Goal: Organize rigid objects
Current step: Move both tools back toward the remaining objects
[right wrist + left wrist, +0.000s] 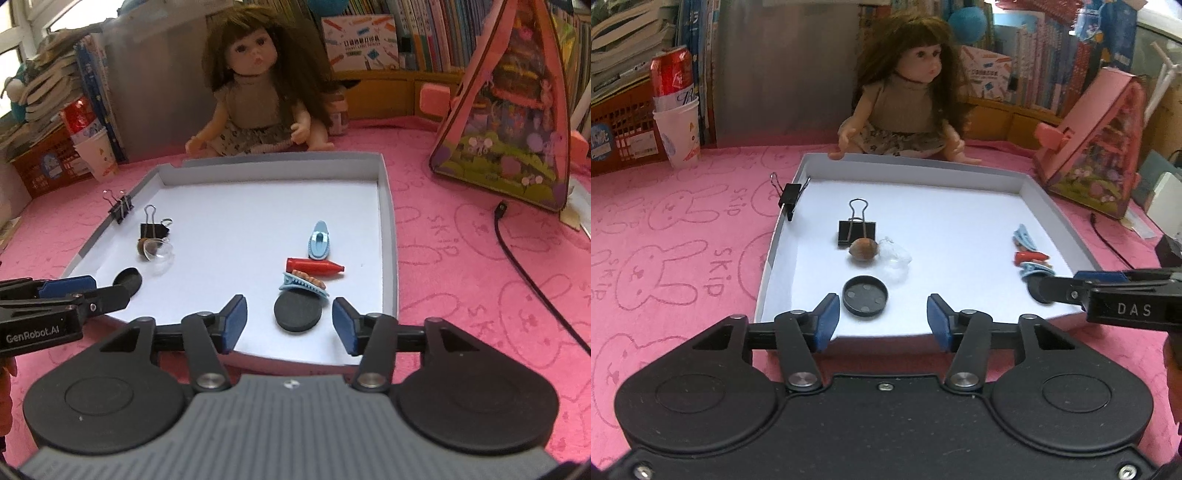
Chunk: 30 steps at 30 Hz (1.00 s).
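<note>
A shallow white tray (pixel 960 173) (pixel 388 221) lies on the pink cloth. On its left side lie a black binder clip (pixel 856 229) (pixel 151 229), a brown nut (pixel 864 249), a clear plastic piece (pixel 897 258) (pixel 160 253) and a black round lid (pixel 865 295) (pixel 127 280). Another binder clip (pixel 790 197) (pixel 120 208) grips the tray's left wall. On the right lie blue hair clips (pixel 319 240), a red bottle-shaped toy (pixel 314 266) and a black disc (pixel 298 312). My left gripper (pixel 882 317) is open just in front of the lid. My right gripper (pixel 288 319) is open around the disc.
A doll (pixel 905 96) (pixel 255 92) sits behind the tray. A red can in paper cups (pixel 676 107) stands far left. A pink toy house (pixel 1097 144) (pixel 517 103) stands to the right, with a black cable (pixel 517 251) on the cloth. Books line the back.
</note>
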Each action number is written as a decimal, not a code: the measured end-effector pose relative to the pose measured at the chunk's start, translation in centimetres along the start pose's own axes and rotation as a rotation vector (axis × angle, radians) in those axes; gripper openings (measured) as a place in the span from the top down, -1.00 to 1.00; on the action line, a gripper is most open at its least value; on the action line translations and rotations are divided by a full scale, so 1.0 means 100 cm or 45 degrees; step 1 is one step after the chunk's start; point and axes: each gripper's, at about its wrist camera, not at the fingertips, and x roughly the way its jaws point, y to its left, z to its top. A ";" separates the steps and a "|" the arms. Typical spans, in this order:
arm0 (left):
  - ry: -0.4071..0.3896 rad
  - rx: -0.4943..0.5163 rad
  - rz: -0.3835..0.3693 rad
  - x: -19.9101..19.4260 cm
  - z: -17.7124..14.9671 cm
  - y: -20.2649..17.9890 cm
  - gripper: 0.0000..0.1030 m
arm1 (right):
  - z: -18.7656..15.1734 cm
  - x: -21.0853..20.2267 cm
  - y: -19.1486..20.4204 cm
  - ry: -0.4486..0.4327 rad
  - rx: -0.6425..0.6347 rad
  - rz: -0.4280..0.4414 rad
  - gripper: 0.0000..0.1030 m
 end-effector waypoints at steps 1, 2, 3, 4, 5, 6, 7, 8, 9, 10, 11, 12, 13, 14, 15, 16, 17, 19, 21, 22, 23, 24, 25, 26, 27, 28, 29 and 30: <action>-0.009 0.009 -0.006 -0.004 -0.002 -0.001 -0.01 | -0.001 -0.003 0.001 -0.013 -0.009 0.002 -0.35; -0.018 0.015 -0.009 -0.008 -0.003 -0.002 -0.02 | -0.001 -0.006 0.002 -0.027 -0.019 0.002 -0.37; -0.028 0.022 -0.010 -0.011 -0.004 -0.003 -0.03 | -0.002 -0.009 0.003 -0.039 -0.029 0.003 -0.39; -0.037 0.030 -0.011 -0.015 -0.006 -0.004 -0.06 | -0.003 -0.013 0.005 -0.056 -0.044 0.004 -0.42; -0.046 0.036 -0.011 -0.019 -0.007 -0.006 -0.09 | -0.004 -0.016 0.007 -0.070 -0.059 0.007 -0.43; -0.053 0.041 -0.012 -0.023 -0.009 -0.006 -0.10 | -0.006 -0.019 0.009 -0.085 -0.073 0.010 -0.46; -0.061 0.047 -0.013 -0.026 -0.010 -0.007 -0.11 | -0.007 -0.022 0.010 -0.097 -0.084 0.012 -0.49; -0.066 0.054 -0.019 -0.029 -0.012 -0.008 -0.11 | -0.008 -0.025 0.012 -0.112 -0.100 0.015 -0.50; -0.068 0.056 -0.024 -0.032 -0.013 -0.009 -0.11 | -0.010 -0.028 0.014 -0.124 -0.115 0.017 -0.52; -0.070 0.057 -0.028 -0.035 -0.015 -0.009 -0.12 | -0.011 -0.031 0.016 -0.135 -0.131 0.015 -0.54; -0.072 0.058 -0.033 -0.038 -0.016 -0.010 -0.12 | -0.013 -0.033 0.018 -0.146 -0.144 0.014 -0.55; -0.076 0.060 -0.037 -0.041 -0.018 -0.010 -0.12 | -0.015 -0.036 0.019 -0.154 -0.152 0.016 -0.57; -0.082 0.062 -0.039 -0.044 -0.019 -0.011 -0.13 | -0.016 -0.038 0.020 -0.163 -0.160 0.023 -0.59; -0.090 0.066 -0.040 -0.048 -0.021 -0.011 -0.14 | -0.018 -0.040 0.020 -0.170 -0.164 0.030 -0.60; -0.095 0.069 -0.041 -0.051 -0.022 -0.012 -0.15 | -0.019 -0.043 0.021 -0.178 -0.167 0.037 -0.62; -0.101 0.073 -0.043 -0.054 -0.023 -0.013 -0.16 | -0.021 -0.045 0.021 -0.185 -0.171 0.045 -0.62; -0.107 0.077 -0.049 -0.059 -0.026 -0.013 -0.18 | -0.023 -0.047 0.021 -0.192 -0.175 0.054 -0.63; -0.115 0.087 -0.061 -0.066 -0.030 -0.015 -0.20 | -0.027 -0.052 0.022 -0.206 -0.186 0.068 -0.65; -0.126 0.094 -0.070 -0.073 -0.035 -0.016 -0.21 | -0.032 -0.056 0.023 -0.217 -0.201 0.078 -0.66; -0.133 0.100 -0.076 -0.078 -0.038 -0.017 -0.23 | -0.035 -0.058 0.023 -0.223 -0.210 0.083 -0.66; -0.138 0.106 -0.081 -0.082 -0.041 -0.017 -0.24 | -0.038 -0.060 0.023 -0.228 -0.217 0.087 -0.67; -0.142 0.110 -0.085 -0.085 -0.044 -0.018 -0.24 | -0.040 -0.061 0.023 -0.232 -0.224 0.090 -0.68; -0.143 0.113 -0.090 -0.089 -0.047 -0.018 -0.25 | -0.043 -0.063 0.023 -0.236 -0.230 0.091 -0.68; -0.143 0.114 -0.094 -0.091 -0.049 -0.018 -0.26 | -0.045 -0.065 0.023 -0.239 -0.234 0.092 -0.68; -0.141 0.114 -0.098 -0.094 -0.052 -0.018 -0.26 | -0.047 -0.067 0.023 -0.241 -0.236 0.094 -0.68; -0.137 0.112 -0.104 -0.096 -0.055 -0.018 -0.26 | -0.050 -0.069 0.022 -0.243 -0.238 0.096 -0.69; -0.133 0.109 -0.108 -0.098 -0.057 -0.018 -0.26 | -0.052 -0.070 0.022 -0.245 -0.239 0.097 -0.69; -0.130 0.108 -0.113 -0.101 -0.060 -0.018 -0.26 | -0.053 -0.071 0.021 -0.248 -0.238 0.098 -0.69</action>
